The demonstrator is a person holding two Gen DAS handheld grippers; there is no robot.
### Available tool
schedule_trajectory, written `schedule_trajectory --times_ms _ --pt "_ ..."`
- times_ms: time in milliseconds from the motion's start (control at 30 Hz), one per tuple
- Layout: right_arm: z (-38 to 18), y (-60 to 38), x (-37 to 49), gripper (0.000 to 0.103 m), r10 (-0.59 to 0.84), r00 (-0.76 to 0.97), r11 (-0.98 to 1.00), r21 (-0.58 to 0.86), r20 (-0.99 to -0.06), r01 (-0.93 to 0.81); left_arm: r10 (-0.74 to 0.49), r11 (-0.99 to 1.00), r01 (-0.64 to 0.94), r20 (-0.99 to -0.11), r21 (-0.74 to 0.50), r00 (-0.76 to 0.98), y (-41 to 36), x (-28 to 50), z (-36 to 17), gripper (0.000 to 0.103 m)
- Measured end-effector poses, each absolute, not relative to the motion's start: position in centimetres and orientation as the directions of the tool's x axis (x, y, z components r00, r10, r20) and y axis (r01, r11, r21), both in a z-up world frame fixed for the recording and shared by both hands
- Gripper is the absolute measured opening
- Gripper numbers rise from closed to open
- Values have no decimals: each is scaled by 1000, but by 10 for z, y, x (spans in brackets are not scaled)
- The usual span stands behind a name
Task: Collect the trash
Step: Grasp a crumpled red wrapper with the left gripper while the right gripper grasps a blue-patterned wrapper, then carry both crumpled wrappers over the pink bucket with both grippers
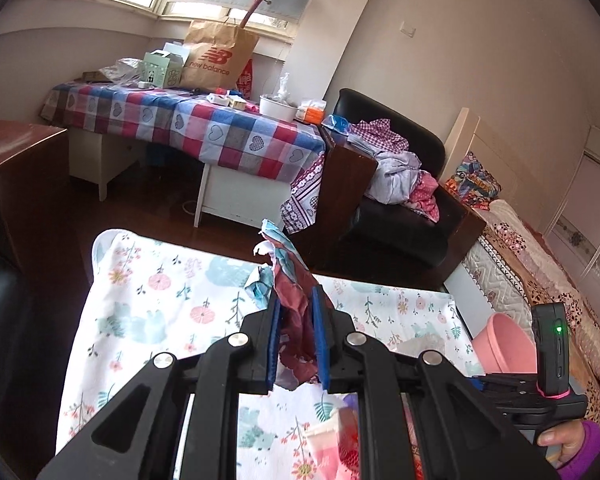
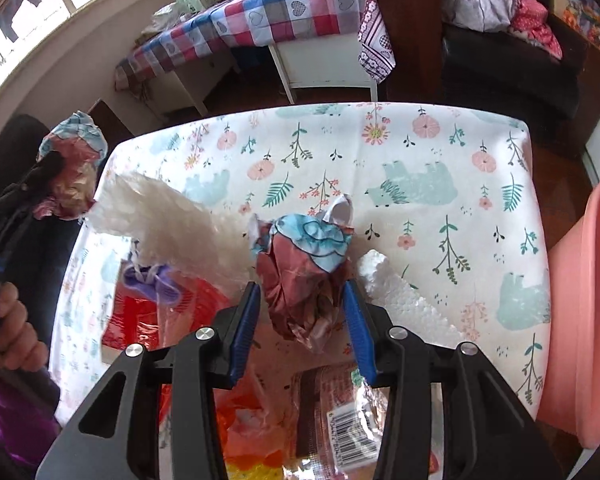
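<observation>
My left gripper (image 1: 296, 300) is shut on a crumpled maroon and light-blue paper wad (image 1: 290, 280), held above the floral-cloth table (image 1: 148, 300). In the right wrist view that wad (image 2: 74, 148) and the left gripper show at the far left, off the table's edge. My right gripper (image 2: 302, 292) is open, its blue pads either side of a second maroon and blue paper wad (image 2: 308, 268) lying on the table (image 2: 440, 148). I cannot tell whether the pads touch it. More trash lies around: a clear plastic bag (image 2: 160, 216), a white foam piece (image 2: 404, 296), red and orange wrappers (image 2: 140, 320), and a barcoded packet (image 2: 340, 408).
A pink bin (image 2: 580, 300) stands at the table's right edge; it also shows in the left wrist view (image 1: 500, 344). Beyond are a checked-cloth desk (image 1: 204, 128) with a paper bag, a black armchair (image 1: 396, 200) piled with clothes, and a bed (image 1: 540, 272).
</observation>
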State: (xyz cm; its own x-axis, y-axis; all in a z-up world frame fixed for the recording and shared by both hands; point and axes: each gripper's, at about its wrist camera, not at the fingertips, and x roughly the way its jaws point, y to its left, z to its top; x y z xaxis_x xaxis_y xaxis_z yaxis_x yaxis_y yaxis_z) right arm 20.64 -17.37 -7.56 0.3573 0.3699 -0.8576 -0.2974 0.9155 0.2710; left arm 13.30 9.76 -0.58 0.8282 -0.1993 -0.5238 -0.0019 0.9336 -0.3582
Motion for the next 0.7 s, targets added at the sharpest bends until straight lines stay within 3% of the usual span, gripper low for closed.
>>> schedule_trajectory --times_ms 67,100,700 --pt "-74 -174 203 32 376 367 913 273 -851 -303 -197 933 -7 -525 -361 828 99 127 -6 14" --pt "-72 -175 200 23 385 373 910 280 -844 -305 -197 932 -8 -525 -363 828 99 124 -6 14" --pt "-9 -212 138 23 486 528 873 356 -696 -334 -186 950 29 -489 -309 852 67 69 24 14"
